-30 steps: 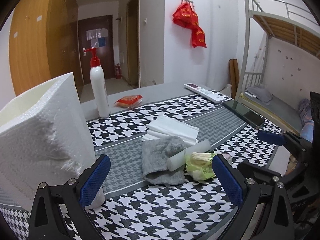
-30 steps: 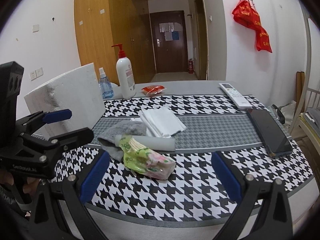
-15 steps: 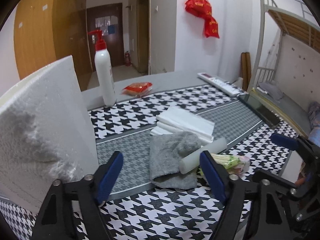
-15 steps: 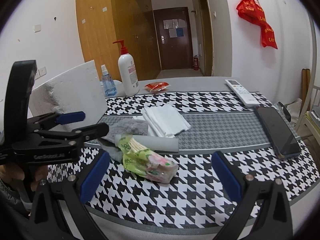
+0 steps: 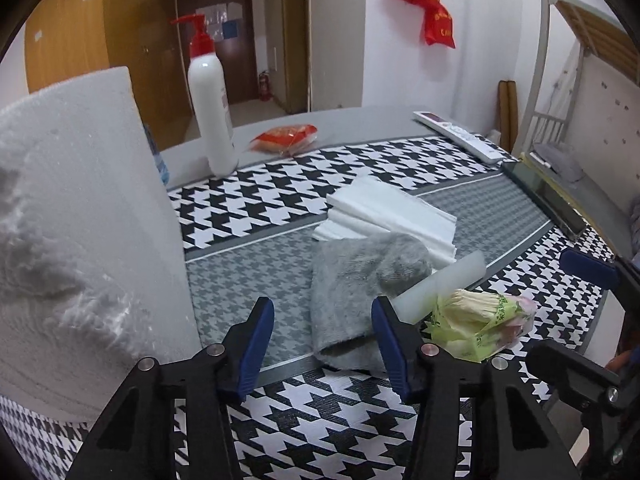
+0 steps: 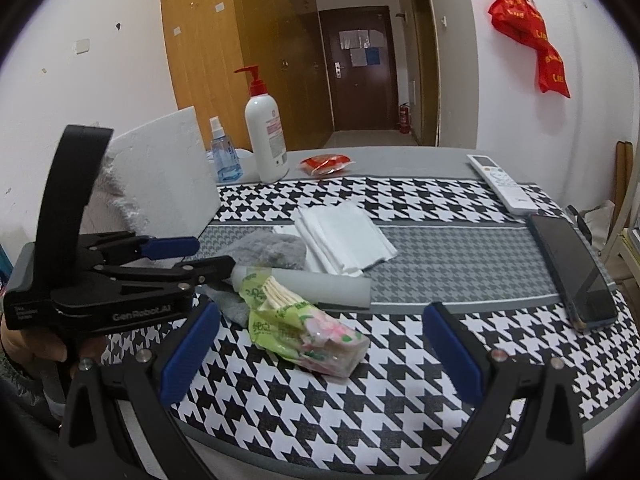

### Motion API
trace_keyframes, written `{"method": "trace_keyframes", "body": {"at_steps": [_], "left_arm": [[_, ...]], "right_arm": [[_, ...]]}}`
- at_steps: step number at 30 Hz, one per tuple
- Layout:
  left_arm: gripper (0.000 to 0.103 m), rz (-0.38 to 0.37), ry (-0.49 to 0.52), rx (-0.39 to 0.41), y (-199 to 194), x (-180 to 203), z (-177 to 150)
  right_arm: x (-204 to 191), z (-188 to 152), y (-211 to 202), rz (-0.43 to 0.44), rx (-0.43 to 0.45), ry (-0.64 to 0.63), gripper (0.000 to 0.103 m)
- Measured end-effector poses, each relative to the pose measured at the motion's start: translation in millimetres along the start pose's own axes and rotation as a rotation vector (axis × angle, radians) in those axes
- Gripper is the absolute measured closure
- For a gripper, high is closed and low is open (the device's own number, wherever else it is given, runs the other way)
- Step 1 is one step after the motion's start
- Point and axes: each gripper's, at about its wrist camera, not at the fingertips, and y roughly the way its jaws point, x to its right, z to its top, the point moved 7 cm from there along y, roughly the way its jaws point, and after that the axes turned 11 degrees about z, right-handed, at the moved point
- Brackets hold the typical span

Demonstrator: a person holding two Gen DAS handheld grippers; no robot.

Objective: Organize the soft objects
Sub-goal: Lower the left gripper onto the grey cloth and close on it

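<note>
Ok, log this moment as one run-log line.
left gripper: jaws closing around near end of grey cloth, no grip yet | right gripper: open, empty, above tissue pack | phase: approach

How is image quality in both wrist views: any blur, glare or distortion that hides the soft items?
Left wrist view: strong fisheye bending and dark corners; the foam block looms soft-focus at left, while the grey cloth is sharp. Right wrist view: same curved edges, even indoor light, a mild sheen on the phone; the tissue pack is crisp.
</note>
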Motion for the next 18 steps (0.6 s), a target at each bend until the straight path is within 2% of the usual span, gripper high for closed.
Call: {"method": "trace_keyframes", "body": {"at_steps": [7, 9, 14, 18], "left_arm": [[0.050, -0.037, 0.011, -0.024, 6.8, 3.0, -0.4], [0.059, -0.052, 0.013, -0.038, 9.7, 4.8, -2.0], [0.064, -0.103, 0.043, -0.055, 14.9, 13.9, -6.5], [0.077, -0.147, 0.047, -0.073, 18.4, 17.9, -8.4]], "right_arm": [[5.6, -1.4, 9.5, -0.002, -0.030, 0.009, 0.000], [7.1, -3.2, 13.8, 0.006, -0.046, 0.017, 0.000], [9.7, -6.4, 19.3, 0.015, -0.068, 0.020, 0.000], [10.0, -6.5, 21.3, 0.018, -0.084, 0.011, 0.000]]}}
